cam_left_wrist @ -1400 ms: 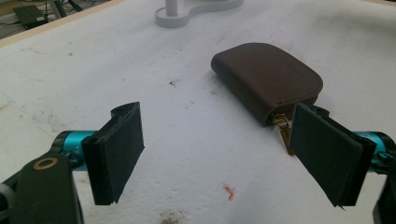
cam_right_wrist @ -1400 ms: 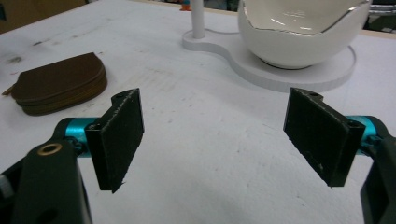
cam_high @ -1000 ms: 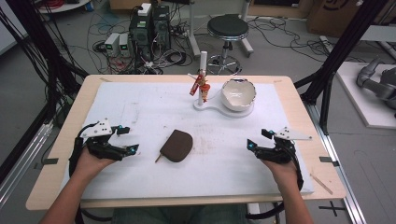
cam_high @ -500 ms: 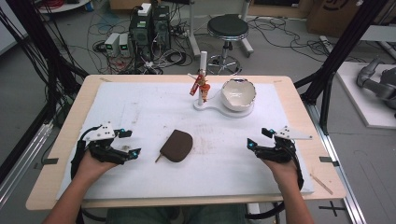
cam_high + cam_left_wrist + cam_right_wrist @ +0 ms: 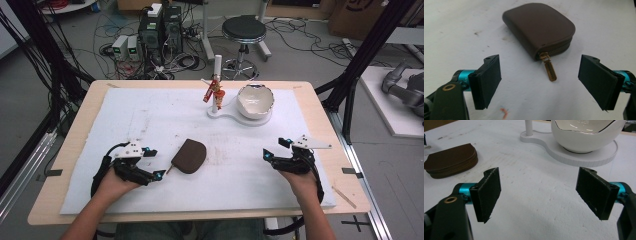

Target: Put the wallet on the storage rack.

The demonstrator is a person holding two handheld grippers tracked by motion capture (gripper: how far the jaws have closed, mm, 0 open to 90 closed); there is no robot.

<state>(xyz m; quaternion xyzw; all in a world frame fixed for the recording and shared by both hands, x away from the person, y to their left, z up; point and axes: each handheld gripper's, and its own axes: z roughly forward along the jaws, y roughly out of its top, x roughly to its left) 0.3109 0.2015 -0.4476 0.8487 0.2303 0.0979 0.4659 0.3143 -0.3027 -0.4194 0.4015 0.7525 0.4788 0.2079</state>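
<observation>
The brown zip pouch (image 5: 190, 155) is seen lying flat on the white mat (image 5: 150, 120), a bit left of centre, zipper pull (image 5: 550, 70) pointed at the left gripper (image 5: 153, 163). That gripper is held wide open just beside the pouch, nothing touched. The right gripper (image 5: 273, 149) is parked well apart on the right, jaws also spread wide and empty. The white bowl (image 5: 255, 100) on its stand (image 5: 225, 113) is set at the far side

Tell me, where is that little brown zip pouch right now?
In the high view the brown pouch lies on the white mat, left of centre, just ahead of the open left tool.
</observation>
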